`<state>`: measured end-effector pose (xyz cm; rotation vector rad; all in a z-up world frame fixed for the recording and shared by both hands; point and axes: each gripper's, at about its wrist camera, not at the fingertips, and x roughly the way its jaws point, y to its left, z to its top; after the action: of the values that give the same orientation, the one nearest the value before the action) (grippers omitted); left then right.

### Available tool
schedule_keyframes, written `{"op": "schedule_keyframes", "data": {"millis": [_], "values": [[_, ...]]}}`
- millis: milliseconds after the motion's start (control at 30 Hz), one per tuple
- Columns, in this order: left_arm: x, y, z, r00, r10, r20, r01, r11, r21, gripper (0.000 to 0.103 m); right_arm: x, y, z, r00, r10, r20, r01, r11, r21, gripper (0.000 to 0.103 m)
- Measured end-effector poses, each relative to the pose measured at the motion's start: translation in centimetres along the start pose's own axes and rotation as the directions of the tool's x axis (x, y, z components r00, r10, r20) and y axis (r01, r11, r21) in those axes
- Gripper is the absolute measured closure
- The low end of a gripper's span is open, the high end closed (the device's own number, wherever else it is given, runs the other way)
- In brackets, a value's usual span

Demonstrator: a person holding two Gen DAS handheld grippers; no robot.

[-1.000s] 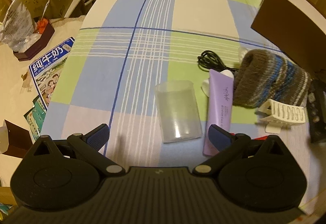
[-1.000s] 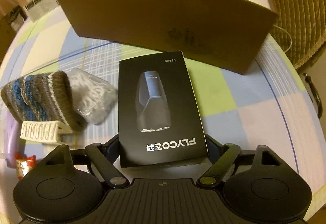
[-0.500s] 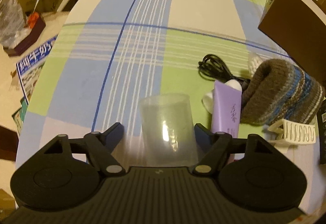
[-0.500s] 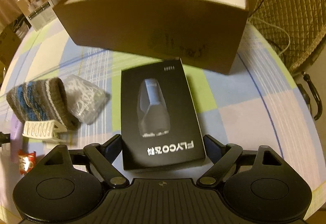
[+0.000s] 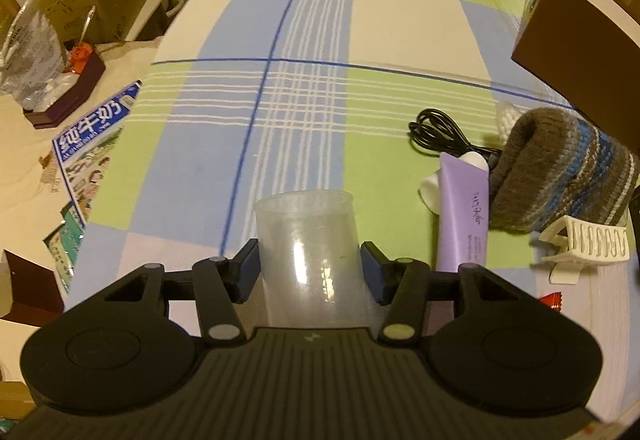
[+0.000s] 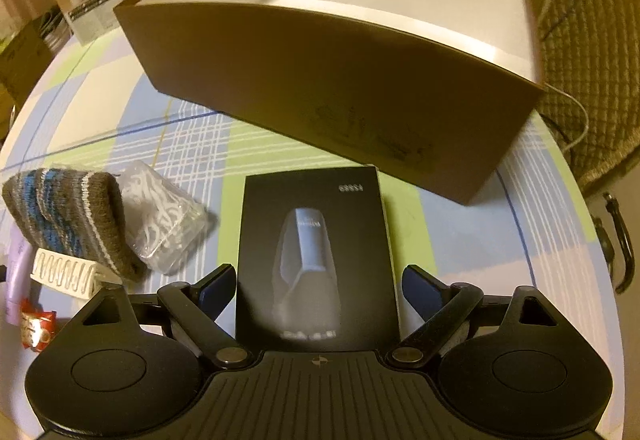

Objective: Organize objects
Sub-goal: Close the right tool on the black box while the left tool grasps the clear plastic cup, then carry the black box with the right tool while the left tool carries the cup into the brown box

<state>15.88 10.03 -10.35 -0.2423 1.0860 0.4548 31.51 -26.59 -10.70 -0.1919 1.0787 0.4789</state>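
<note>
1. Left wrist view: your left gripper [image 5: 310, 266] has closed in since a second ago; its pads now touch the clear cup [image 5: 310, 248] lying near the tabletop's front edge, apparently gripping.
2. Your right gripper [image 6: 318, 286] remains open, straddling the black box [image 6: 316, 252] before the brown bin [image 6: 320, 80]; close next.

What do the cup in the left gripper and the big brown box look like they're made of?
Cup: probably thin frosted plastic; the tablecloth shows faintly through, with a glossy highlight. Big brown box: likely cardboard, with a matte brown outside, white inside and thin straight walls.
</note>
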Motion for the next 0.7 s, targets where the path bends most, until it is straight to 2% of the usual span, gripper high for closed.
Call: {"op": "schedule_keyframes", "data": {"millis": [100,167,367,567,700], "values": [[-0.9,0.2,0.2,1.000,0.002,0.019,-0.002,1.000,-0.001,0.054,1.0,0.4,0.4,0.999,-0.028,-0.024,0.027,0.999,-0.042,0.017],[-1.5,0.1,0.3,0.999,-0.007,0.032,0.007,1.000,-0.001,0.054,1.6,0.6,0.3,0.999,-0.029,-0.038,0.026,0.997,-0.069,0.026],[-3.3,-1.7,1.4,0.996,-0.056,0.074,0.054,0.998,0.032,0.054,1.3,0.8,-0.5,0.999,-0.014,-0.037,0.010,0.993,-0.118,0.027],[-5.3,-5.1,2.8,0.985,-0.133,0.112,0.122,0.987,0.105,0.054,-1.9,-0.3,-0.9,0.997,0.074,-0.015,-0.074,0.996,-0.050,0.027],[-6.8,-7.9,4.1,0.970,-0.197,0.145,0.170,0.969,0.178,0.054,-5.2,-1.0,-0.1,0.987,0.151,0.044,-0.151,0.988,-0.012,0.027]]}}
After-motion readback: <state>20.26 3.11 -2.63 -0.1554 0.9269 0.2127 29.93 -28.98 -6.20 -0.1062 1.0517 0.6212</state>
